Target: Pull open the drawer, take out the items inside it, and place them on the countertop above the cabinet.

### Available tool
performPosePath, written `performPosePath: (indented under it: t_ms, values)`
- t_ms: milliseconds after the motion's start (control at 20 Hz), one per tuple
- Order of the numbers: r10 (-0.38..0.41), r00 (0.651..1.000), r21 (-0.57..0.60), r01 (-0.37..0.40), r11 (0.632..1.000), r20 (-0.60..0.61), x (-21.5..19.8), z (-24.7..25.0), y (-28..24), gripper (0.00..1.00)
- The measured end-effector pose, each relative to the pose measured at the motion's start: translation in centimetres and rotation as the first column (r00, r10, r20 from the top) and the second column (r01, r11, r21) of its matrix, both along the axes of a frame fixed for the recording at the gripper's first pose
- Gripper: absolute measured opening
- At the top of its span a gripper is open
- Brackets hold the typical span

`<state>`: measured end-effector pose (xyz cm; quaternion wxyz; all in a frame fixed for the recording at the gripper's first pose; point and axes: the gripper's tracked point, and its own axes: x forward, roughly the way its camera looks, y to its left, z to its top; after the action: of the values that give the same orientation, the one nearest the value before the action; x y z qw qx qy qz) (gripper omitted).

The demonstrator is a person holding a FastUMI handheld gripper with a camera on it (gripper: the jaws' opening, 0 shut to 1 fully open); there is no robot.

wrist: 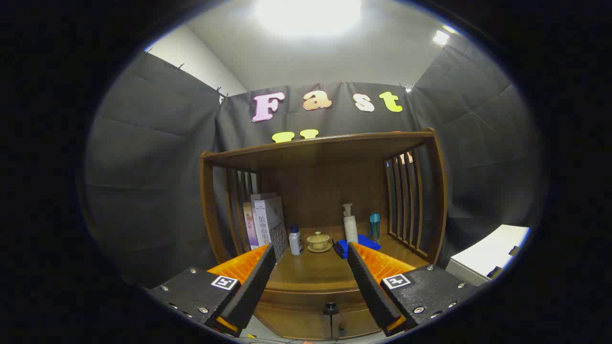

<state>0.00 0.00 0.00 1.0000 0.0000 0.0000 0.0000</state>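
Note:
A brown wooden cabinet stands ahead with a countertop (311, 274) under a shelf roof. Below the countertop's front edge sits the drawer (306, 325), closed, with a dark round knob (330, 308) low between my fingers. My gripper (311, 255) is open, its fingers (253, 282) spread wide on either side of the countertop, a short way back from the knob and above it. Nothing is held between them. The drawer's contents are hidden.
On the countertop stand several books (265, 222) at the left, a small white bottle (295, 240), a lidded tea bowl (319, 241), a white pump bottle (350, 224), a blue flat object (368, 242) and a teal tube (374, 225). A white box (487, 255) sits to the right.

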Motion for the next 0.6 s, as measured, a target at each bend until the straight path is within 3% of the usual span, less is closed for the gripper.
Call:
performPosePath:
  t_ms: [600]
  values:
    - [0.003, 1.000, 0.002, -0.003, 1.000, -0.020, 0.43, -0.69, 0.04, 0.93]
